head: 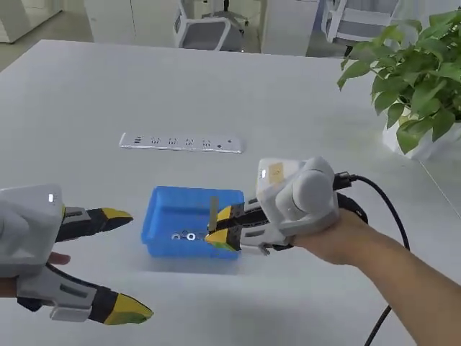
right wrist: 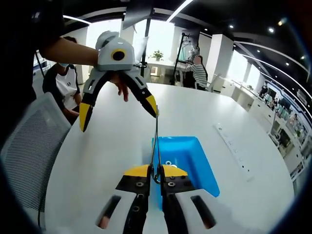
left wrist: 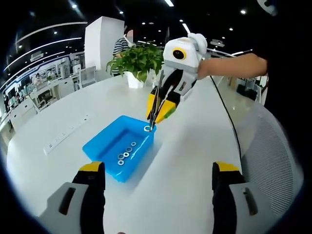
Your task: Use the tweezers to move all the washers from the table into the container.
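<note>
- Blue rectangular plastic container (head: 162,216) on the white tabletop (head: 288,94), small metal ring washers (head: 186,236) inside.
- White flat power strip (head: 180,142) behind the container, apart.
- Green leafy potted plant (head: 418,72) far back right.
- Right gripper (head: 216,229), slim metal tweezers (head: 213,209) between its jaws, at the container's right edge; left gripper (head: 138,264) to its front left.

Open-plan office, mesh chair (right wrist: 29,141), potted plant (head: 414,68)

Glossy blue plastic container (head: 164,248), shiny metal washers (head: 186,236), matt white table (head: 216,94)
</note>
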A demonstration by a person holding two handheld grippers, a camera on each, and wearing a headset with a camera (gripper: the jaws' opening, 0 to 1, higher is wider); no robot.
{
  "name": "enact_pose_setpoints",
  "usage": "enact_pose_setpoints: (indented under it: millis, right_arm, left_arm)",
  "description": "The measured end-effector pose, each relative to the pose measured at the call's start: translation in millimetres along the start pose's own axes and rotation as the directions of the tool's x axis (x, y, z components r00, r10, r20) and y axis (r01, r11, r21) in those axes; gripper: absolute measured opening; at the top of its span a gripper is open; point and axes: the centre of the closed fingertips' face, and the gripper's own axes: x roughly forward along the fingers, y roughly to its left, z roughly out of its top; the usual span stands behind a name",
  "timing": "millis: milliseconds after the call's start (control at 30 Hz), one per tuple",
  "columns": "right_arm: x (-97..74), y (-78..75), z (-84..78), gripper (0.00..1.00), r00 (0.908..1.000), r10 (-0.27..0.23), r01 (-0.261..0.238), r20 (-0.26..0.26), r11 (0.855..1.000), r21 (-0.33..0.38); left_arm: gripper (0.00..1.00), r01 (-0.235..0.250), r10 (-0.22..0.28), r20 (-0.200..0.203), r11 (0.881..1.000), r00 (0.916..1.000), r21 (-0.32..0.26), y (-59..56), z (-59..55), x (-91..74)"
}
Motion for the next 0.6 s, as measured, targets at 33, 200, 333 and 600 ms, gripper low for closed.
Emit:
enact_pose_setpoints:
  millis: [33, 200, 333, 600]
  right_arm:
    - [0.5, -4.0, 0.3, 0.08, 1.0, -0.002, 0.002, 0.003, 1.0, -0.005]
    - [4.7, -16.5, -0.6, 0.08, 1.0, -0.003, 0.003, 0.005, 1.0, -0.016]
    - [10.1, -25.6, -2.6, 0.08, 0.9999, -0.004, 0.004, 0.01, 1.0, -0.024]
    - [22.0, -41.0, -14.2, 0.09, 0.9998, -0.013, 0.013, 0.018, 1.0, -0.016]
  left_arm:
    - [0.97, -0.003, 0.003, 0.005, 1.0, 1.0, -0.001, 0.3, 0.5, -0.6]
    - [0.99, -0.013, 0.014, 0.02, 0.999, 0.9997, -0.03, 1.4, 0.5, -3.1]
    - [0.99, -0.016, 0.018, 0.036, 0.999, 0.9992, -0.05, 1.8, 1.2, -4.4]
    - [0.99, -0.02, 0.025, 0.063, 0.997, 0.9977, -0.075, 3.2, 3.2, -3.2]
